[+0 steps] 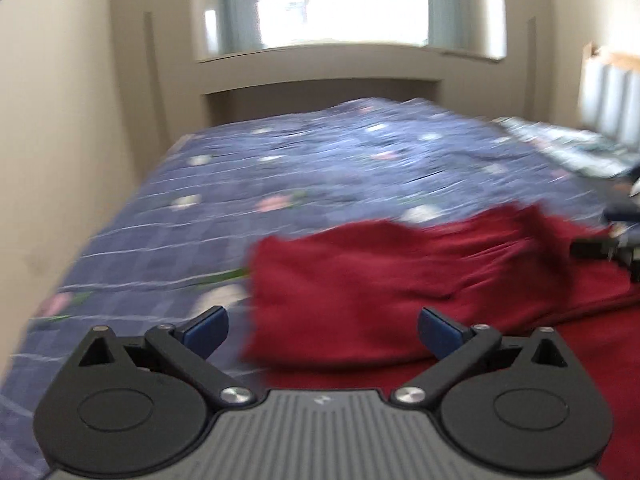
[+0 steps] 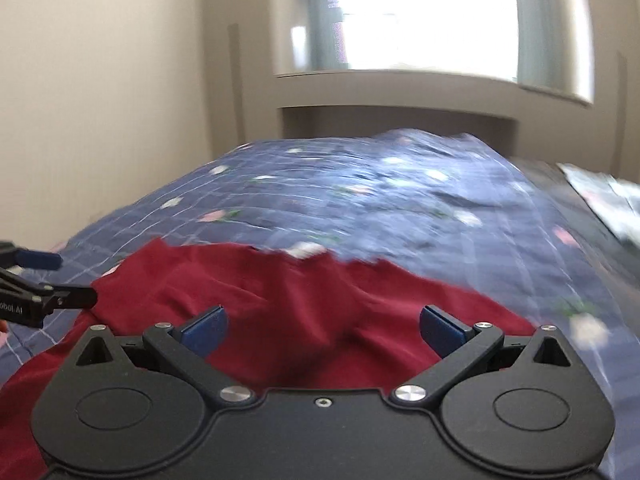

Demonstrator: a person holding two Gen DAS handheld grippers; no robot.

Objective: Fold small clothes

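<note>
Both claws, left (image 1: 323, 332) and right (image 2: 324, 330), gape wide above the red garment (image 1: 400, 280).

Open blue bedspread (image 1: 280, 184) beyond the rumpled red garment (image 1: 400, 280); wall (image 1: 60, 140) close on the left.

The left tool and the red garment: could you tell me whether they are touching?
Cannot tell. In the left wrist view the left tool stands open over the red garment, nothing pinched, but blur hides any gap or contact.
</note>
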